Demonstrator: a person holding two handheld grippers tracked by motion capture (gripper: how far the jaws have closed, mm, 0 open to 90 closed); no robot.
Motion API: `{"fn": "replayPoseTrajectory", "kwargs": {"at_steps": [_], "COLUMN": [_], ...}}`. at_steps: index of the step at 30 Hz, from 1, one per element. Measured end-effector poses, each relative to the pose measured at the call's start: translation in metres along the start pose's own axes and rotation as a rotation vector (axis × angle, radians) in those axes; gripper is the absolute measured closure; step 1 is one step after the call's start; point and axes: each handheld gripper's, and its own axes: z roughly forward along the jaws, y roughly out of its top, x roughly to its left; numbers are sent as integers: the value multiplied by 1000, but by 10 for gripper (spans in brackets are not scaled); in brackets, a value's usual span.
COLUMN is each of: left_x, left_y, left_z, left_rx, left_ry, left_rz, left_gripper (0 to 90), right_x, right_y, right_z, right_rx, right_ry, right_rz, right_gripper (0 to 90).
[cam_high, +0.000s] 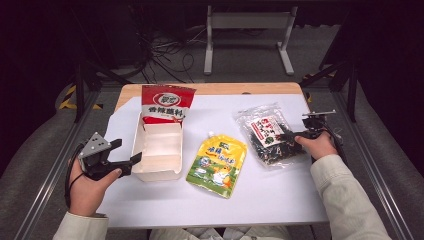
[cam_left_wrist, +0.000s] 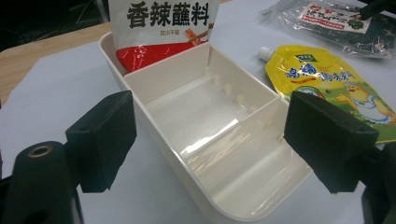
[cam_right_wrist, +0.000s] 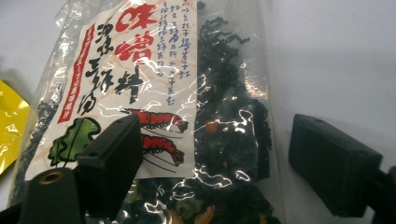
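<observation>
The landmark is the white divided tray (cam_high: 159, 150), which lies lengthwise on the white table cover (cam_high: 280, 195), left of centre in the high view.

**Tray contents.** A red-and-white seasoning packet (cam_high: 165, 104) stands upright in the tray's far compartment. In the left gripper view the same packet (cam_left_wrist: 163, 28) rises behind the first divider. The nearer compartments behind that divider show bare plastic.

**Items beside the tray.** A yellow spout pouch (cam_high: 218, 163) lies flat just to the right of the tray, spout toward the far edge. Farther right of the tray, past the pouch, lies a clear seaweed bag (cam_high: 267, 134) with dark contents and a white label printed with red prawns.

**Left gripper.** The left gripper (cam_high: 129, 156) rests at the tray's near left corner. Its jaws stand wide apart with nothing between the pads; in the left gripper view (cam_left_wrist: 210, 140) they frame the tray's near end without touching it.

**Right gripper.** The right gripper (cam_high: 291, 136) is at the seaweed bag, well to the right of the tray. In the right gripper view (cam_right_wrist: 219, 163) the jaws stand wide and straddle the bag (cam_right_wrist: 187, 93). The left pad overlaps the label; the right pad stands off the bag's edge over the table cover. The pads do not press on the bag.
</observation>
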Motion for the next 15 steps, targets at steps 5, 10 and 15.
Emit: {"fn": "replayPoseTrajectory", "kwargs": {"at_steps": [5, 10, 15], "left_x": [-1, -2, -3], "left_y": [0, 1, 1], "left_z": [1, 1, 1], "left_rx": [1, -2, 1], "left_ry": [-4, -5, -4], "left_rz": [2, 3, 4], "left_gripper": [178, 178, 178], "right_x": [8, 16, 22], "right_y": [2, 4, 4], "right_z": [-2, -5, -7], "right_rx": [24, 65, 89], "right_ry": [-7, -8, -25], "right_rz": [-24, -40, -68], "right_gripper": [332, 451, 509]}}
